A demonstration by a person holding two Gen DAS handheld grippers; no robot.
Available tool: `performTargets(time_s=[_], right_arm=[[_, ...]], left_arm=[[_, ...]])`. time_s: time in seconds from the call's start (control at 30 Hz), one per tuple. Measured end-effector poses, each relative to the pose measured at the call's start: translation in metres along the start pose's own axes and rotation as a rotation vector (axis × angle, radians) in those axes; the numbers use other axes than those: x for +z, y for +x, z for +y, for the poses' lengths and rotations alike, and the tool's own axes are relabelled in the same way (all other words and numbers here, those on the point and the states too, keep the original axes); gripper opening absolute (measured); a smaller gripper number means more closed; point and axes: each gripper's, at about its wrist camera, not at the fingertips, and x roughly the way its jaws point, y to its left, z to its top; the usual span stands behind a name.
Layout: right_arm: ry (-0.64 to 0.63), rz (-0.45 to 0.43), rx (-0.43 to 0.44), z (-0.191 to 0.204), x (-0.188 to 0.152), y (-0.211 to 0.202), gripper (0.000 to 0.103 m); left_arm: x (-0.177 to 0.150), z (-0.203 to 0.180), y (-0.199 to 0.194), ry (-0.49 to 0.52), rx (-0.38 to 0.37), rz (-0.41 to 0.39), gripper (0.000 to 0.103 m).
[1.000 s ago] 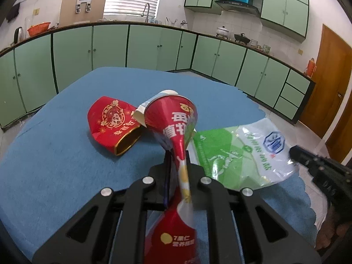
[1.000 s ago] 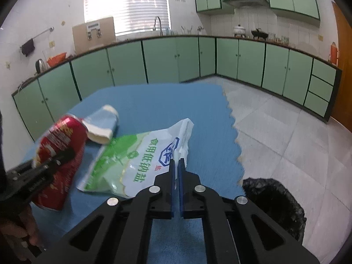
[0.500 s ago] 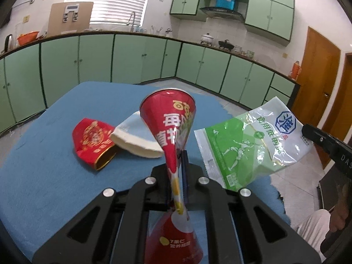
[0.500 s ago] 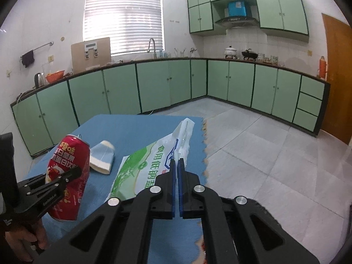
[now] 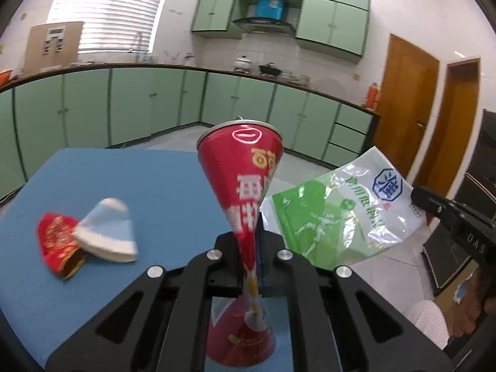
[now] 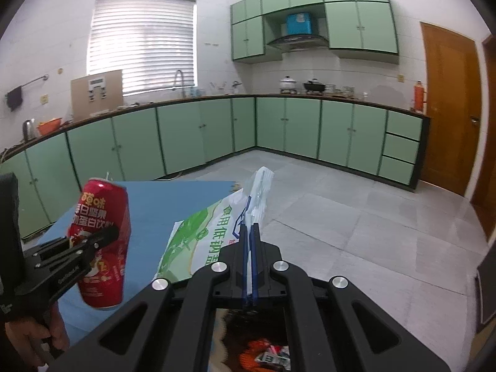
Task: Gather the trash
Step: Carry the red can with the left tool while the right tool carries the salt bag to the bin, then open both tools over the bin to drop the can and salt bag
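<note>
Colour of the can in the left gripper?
Red can with gold and white lettering; clearest in the right wrist view.

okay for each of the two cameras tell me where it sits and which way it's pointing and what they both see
Left wrist: on the left gripper, looking forward over the blue table toward the green cabinets; its fingers pinch the crushed red can, and the person's hand on the right gripper shows at right.
Right wrist: on the right gripper, facing the cabinets and tiled floor; its fingers clamp the green-and-white bag, and the left gripper's hand shows lower left.
Shared: can, bag, table, cabinets.
</note>
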Motion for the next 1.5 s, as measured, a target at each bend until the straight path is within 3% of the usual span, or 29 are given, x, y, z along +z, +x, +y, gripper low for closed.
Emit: performTargets(time_s=[0.5,0.9,1.03,1.2,1.33,1.5], right_arm=[[0.094,0.041,-0.215,-0.098,-0.026,-0.02,0.002],[0.15,0.133,-0.264,-0.139,-0.06,0.003,0.002],[0.159,0.153,-0.262,-0.142,-0.065,0.011,0.002],[0.167,0.171,-0.258,-0.141,-0.067,0.019,0.002],[0.167,0.175,-0.259,-0.142,-0.067,0.021,0.002],[0.155,0.19,-0.257,-0.144,-0.068,0.026,0.003]], left_arm=[[-0.014,-0.104,0.076,0.09,-0.192,0.06,0.004],[-0.04,-0.128,0.134,0.112,-0.233,0.194,0.008],[-0.049,-0.122,0.149,0.095,-0.224,0.237,0.034],[-0.047,-0.116,0.151,0.083,-0.224,0.25,0.04],[-0.046,-0.117,0.147,0.097,-0.219,0.219,0.054],[-0.043,-0.111,0.141,0.084,-0.211,0.209,0.054]])
